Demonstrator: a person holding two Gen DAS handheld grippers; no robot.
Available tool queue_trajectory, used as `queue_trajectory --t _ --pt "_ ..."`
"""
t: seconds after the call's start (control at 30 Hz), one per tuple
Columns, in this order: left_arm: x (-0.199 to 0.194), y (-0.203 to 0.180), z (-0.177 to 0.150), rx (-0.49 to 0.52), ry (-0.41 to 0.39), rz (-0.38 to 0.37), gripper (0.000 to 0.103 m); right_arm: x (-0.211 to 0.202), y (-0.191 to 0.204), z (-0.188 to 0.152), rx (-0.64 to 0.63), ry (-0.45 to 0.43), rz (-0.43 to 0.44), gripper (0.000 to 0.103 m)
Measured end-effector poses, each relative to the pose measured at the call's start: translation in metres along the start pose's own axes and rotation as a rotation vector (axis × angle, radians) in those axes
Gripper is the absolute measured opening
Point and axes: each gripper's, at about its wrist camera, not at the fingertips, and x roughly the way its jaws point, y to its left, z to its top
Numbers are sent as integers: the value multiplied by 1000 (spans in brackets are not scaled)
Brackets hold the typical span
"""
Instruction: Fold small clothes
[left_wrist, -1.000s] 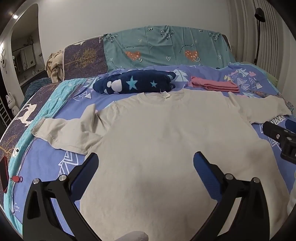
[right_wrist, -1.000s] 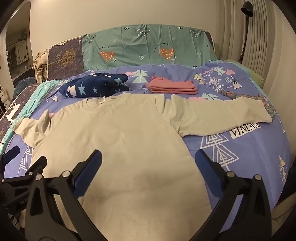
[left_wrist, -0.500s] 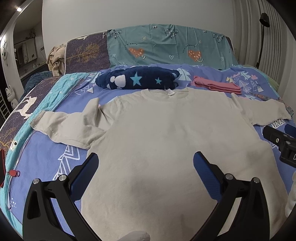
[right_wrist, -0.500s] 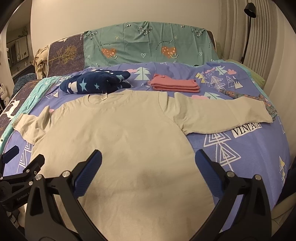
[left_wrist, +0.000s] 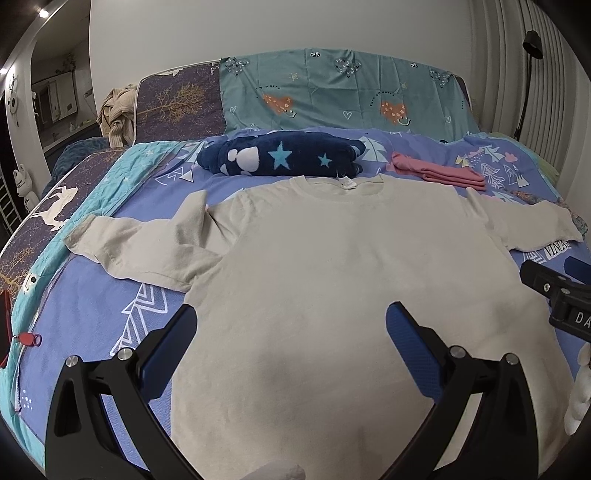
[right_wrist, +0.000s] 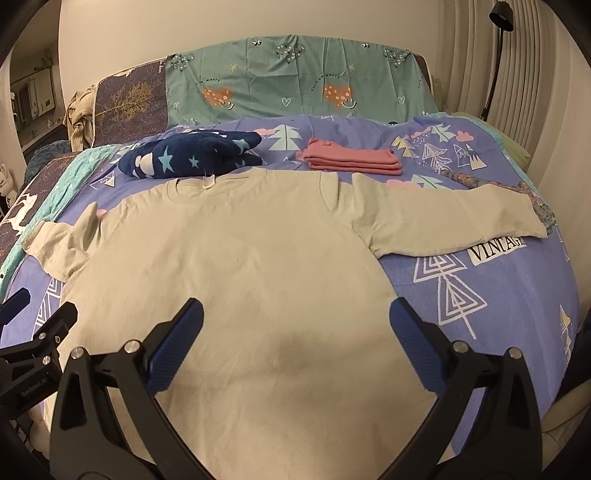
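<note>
A beige T-shirt (left_wrist: 332, 258) (right_wrist: 240, 266) lies spread flat on the bed, collar away from me. Its left sleeve (left_wrist: 147, 247) is rumpled; the right sleeve (right_wrist: 443, 221) lies straight out. My left gripper (left_wrist: 290, 325) hovers open above the shirt's lower middle, nothing between its blue pads. My right gripper (right_wrist: 295, 321) is likewise open over the lower right part of the shirt body. Each gripper shows at the edge of the other's view: the right gripper (left_wrist: 554, 291) and the left gripper (right_wrist: 33, 332).
A folded pink garment (right_wrist: 354, 160) and a bundled navy star-print garment (left_wrist: 284, 158) lie beyond the collar. The purple patterned bedspread (right_wrist: 480, 295) covers the bed, with a teal headboard cover (left_wrist: 332, 96) behind. A floor lamp (right_wrist: 496, 55) stands at the right wall.
Both grippers have tilted and lifted slightly, so the shirt sits lower and farther in view. Neither has touched the cloth; both stay open.
</note>
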Motion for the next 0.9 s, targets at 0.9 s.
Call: queue_trajectory --t 0.9 --pt "4 13 -12 -17 20 -22 102 2 11 -4 -9 8 -9 101"
